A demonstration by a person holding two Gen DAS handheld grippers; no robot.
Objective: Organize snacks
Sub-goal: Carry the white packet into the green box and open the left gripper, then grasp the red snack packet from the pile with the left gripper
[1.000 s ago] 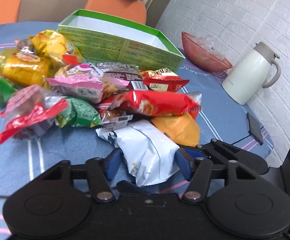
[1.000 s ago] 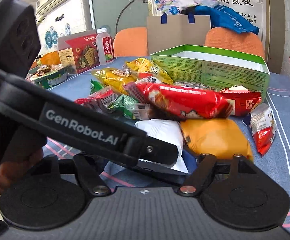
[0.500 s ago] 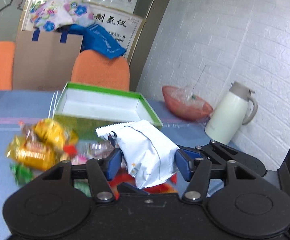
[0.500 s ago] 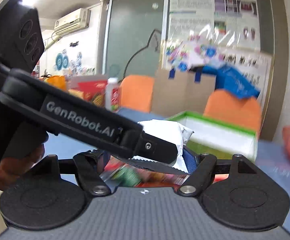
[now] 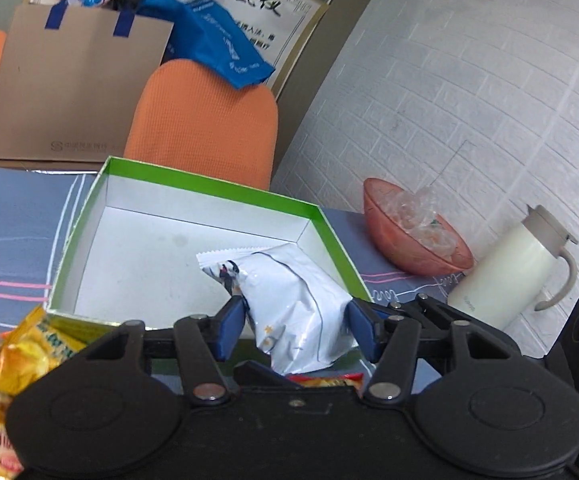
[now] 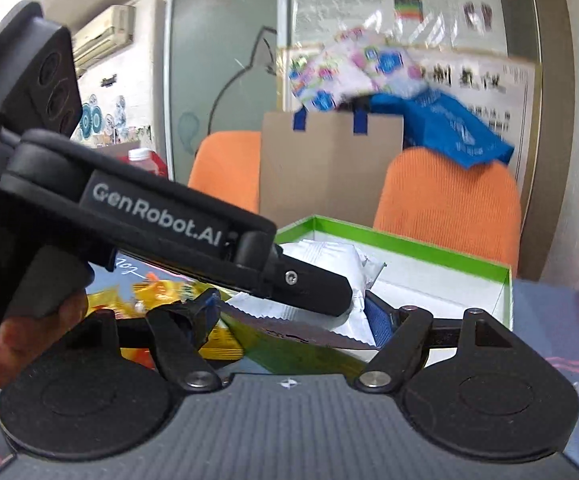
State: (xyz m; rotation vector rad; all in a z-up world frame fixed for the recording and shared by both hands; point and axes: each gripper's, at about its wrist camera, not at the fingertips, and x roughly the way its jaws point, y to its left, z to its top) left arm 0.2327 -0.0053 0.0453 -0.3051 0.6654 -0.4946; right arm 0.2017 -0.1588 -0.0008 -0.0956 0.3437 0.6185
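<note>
- The left hand-held gripper (image 5: pixel 295 326) is clamped on a white snack packet (image 5: pixel 289 300); its blue pads (image 5: pixel 231 328) pinch the packet's lower half from both sides, and the crimped top edge sticks up free.
- The right hand-held gripper (image 6: pixel 289 316) sits just behind the left one. Its pads are spread wide; the white packet (image 6: pixel 321 264) lies between them in this view, but I cannot tell if they touch it, so it looks open and idle.
- The packet hangs over the near right corner of the open green box (image 5: pixel 321 220), above the box's bare white floor.
- Judged from the creased, puffed film, the packet is light, soft and a little slick, and its contents may crush. A gentle pinch across the body, as now, or on the flat sealed edge, should suit it.
- Other snacks, such as a yellow packet (image 5: pixel 17 352), lie on the tabletop (image 5: pixel 9 220) at the box's near left corner.
</note>
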